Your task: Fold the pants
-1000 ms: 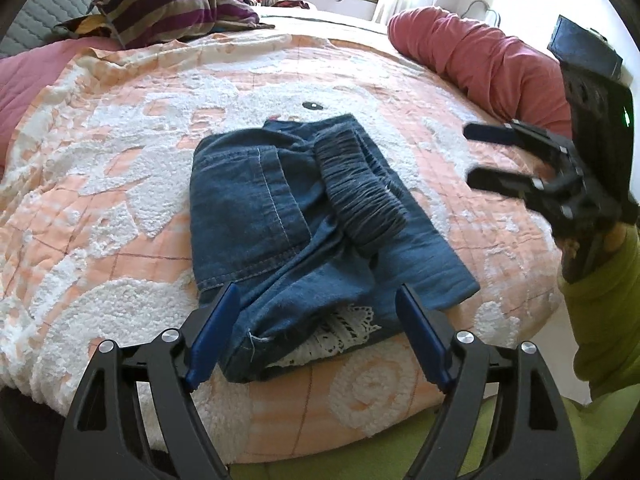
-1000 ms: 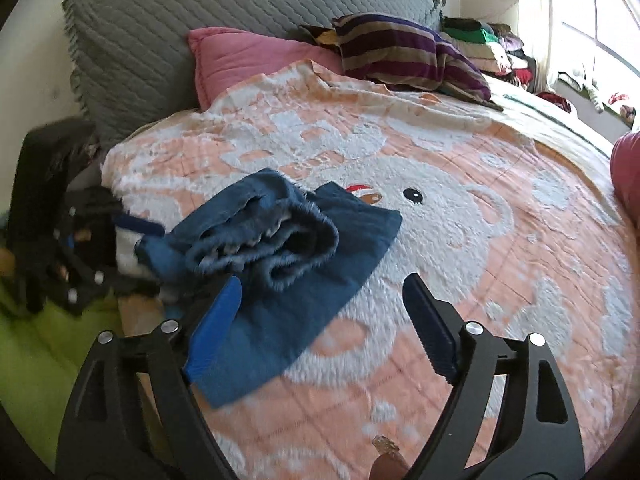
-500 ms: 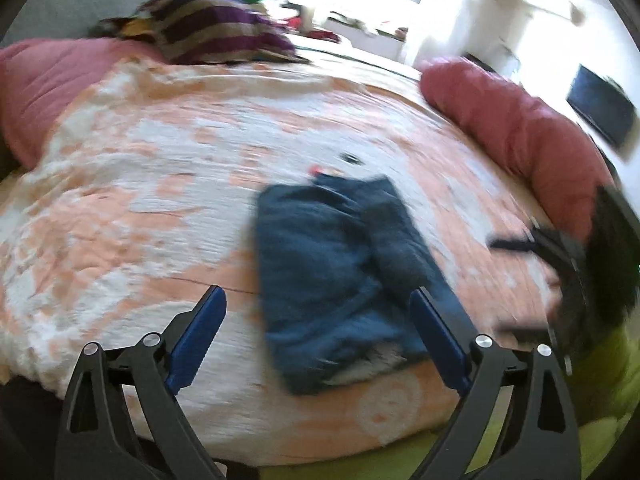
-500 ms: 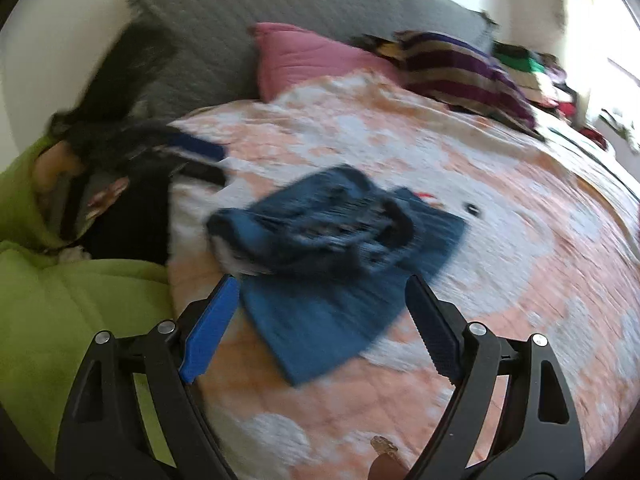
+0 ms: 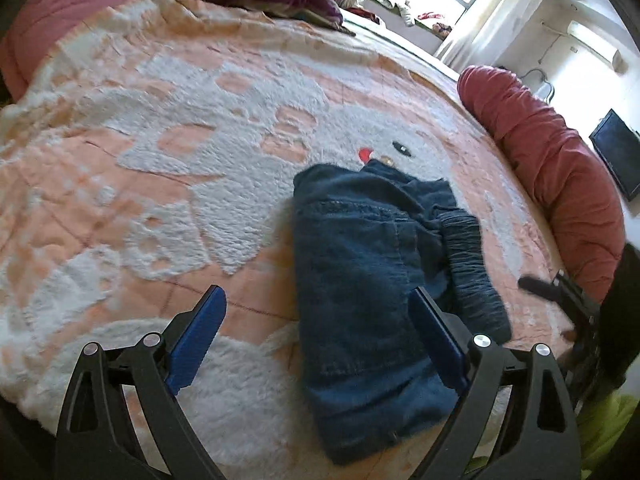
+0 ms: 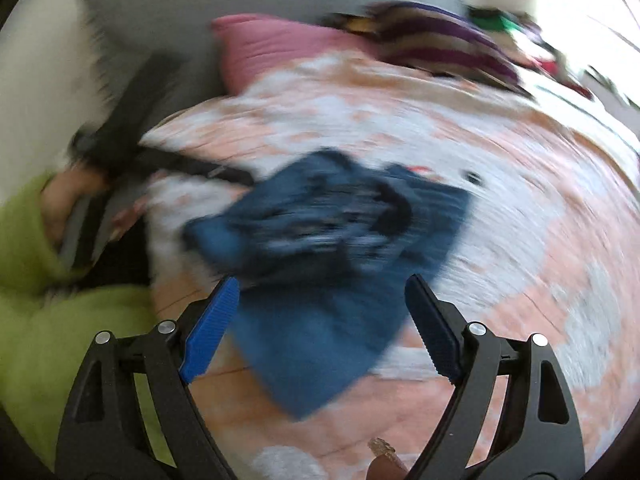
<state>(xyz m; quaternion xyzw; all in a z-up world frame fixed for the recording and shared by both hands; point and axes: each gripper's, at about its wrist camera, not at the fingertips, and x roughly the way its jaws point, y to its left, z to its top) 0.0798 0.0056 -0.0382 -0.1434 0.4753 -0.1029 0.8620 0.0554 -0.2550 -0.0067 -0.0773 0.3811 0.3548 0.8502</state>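
Pants lay folded on the bed near its front edge, both claws gaped wide and empty, left claw and right claw, so you needed only to square the edges.

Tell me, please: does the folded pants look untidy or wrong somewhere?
Slightly. The pants lie folded on the blanket, but the gathered waistband bulges along one side and the edges do not line up. Nothing is spilled or damaged.
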